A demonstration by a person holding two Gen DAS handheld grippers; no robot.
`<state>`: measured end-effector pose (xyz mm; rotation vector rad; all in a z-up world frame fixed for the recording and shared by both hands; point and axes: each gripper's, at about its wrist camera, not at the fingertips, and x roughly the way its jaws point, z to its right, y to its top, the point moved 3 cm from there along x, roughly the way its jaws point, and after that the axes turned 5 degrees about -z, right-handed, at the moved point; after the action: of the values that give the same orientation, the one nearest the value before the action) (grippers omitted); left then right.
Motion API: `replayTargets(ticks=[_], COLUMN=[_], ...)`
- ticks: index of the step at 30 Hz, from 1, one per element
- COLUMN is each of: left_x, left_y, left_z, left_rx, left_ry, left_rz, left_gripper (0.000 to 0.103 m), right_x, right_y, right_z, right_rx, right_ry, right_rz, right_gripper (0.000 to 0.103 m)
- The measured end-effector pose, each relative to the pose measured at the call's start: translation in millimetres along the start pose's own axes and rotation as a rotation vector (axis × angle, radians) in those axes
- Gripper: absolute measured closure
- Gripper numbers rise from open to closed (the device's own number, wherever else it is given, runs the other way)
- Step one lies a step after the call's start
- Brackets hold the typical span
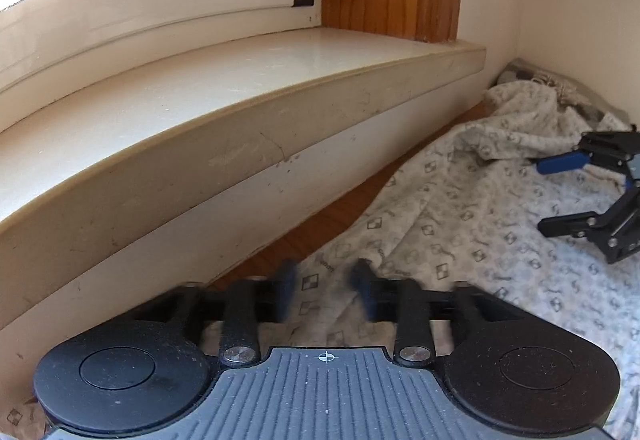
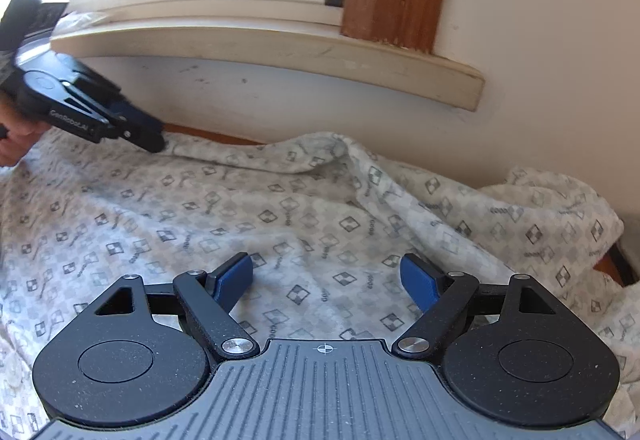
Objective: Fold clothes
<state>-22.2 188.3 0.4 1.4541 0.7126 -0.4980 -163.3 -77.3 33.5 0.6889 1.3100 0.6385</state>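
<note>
Folding looks barely begun: the patterned garment [image 2: 304,208] lies rumpled and unfolded, left claw [image 1: 325,290] half-closed astride its edge, grip uncertain, right claw [image 2: 326,276] wide and empty.

Black claw [image 2: 326,280] with blue pads [image 2: 420,282], silver pivot screws, ribbed grey base.

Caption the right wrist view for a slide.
Right gripper open above patterned garment; left gripper at its far edge.
</note>
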Motion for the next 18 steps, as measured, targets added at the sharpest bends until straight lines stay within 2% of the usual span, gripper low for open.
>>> replayTargets(ticks=[1, 3, 5, 7, 9, 10, 12, 14, 16, 18], left_x=[1.1, 1.3, -1.6, -7.1, -9.4, -8.8, -11.6, -19.7, -30.3, -36.2], left_y=[-0.3, -1.4, -1.6, -1.6, -5.5, -7.7, -9.9, -9.4, -8.0, -5.1], left_z=[0.7, 0.0, -4.9, -11.2, -9.3, -8.4, -6.1, -1.5, 6.1, 16.3], left_rx=[0.007, 0.013, -0.005, -0.023, 0.009, 0.006, 0.002, 0.003, 0.016, 0.017], left_ry=[0.009, 0.009, 0.026, 0.108, 0.137, 0.135, 0.149, 0.172, 0.168, 0.116], left_rz=[-0.001, 0.001, 0.004, 0.026, 0.030, 0.019, 0.018, 0.041, 0.079, 0.095], left_gripper=[0.050, 0.053, 0.097, 0.097, 0.097, 0.096, 0.086, 0.049, 0.038, 0.034], right_x=[0.0, 0.4, 1.0, 1.1, 0.8, 0.7, 0.8, 1.0, 1.1, 0.8], right_y=[0.2, 0.2, 0.5, 0.8, 0.9, 1.1, 1.4, 1.7, 2.1, 2.4], right_z=[0.4, 2.3, 3.6, 3.3, 1.8, 1.4, 1.8, 2.0, 1.3, 0.0], right_rx=[0.002, 0.014, 0.021, 0.021, 0.012, 0.010, 0.012, 0.013, 0.011, 0.005], right_ry=[0.003, 0.016, 0.022, 0.023, 0.018, 0.016, 0.016, 0.016, 0.013, 0.002], right_rz=[-0.001, -0.003, -0.006, -0.007, -0.005, -0.005, -0.005, -0.005, -0.004, 0.000], right_gripper=[0.023, 0.023, 0.023, 0.023, 0.023, 0.023, 0.022, 0.022, 0.022, 0.022])
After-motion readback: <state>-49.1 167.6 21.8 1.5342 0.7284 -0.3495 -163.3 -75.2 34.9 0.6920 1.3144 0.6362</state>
